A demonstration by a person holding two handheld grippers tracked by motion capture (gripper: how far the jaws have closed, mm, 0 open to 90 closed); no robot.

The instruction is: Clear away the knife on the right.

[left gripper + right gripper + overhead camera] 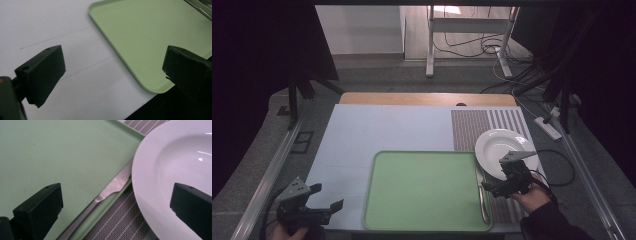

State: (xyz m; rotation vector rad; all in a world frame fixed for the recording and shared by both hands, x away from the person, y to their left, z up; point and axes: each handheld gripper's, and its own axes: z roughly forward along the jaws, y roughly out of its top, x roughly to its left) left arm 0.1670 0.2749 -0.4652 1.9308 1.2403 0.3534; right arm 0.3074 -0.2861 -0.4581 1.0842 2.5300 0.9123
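Blocky black right gripper point(115, 202) wide over flat steel knife point(113, 187), smooth green tray point(62, 152) w/ raised rim, glossy round plate point(175, 170).

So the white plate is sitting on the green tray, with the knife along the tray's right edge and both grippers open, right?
Not quite. The plate sits on the striped mat beside the tray, overlapping only its right rim, as the high view shows. The rest holds: the knife lies along the tray's right edge, and the left gripper and right gripper are open.
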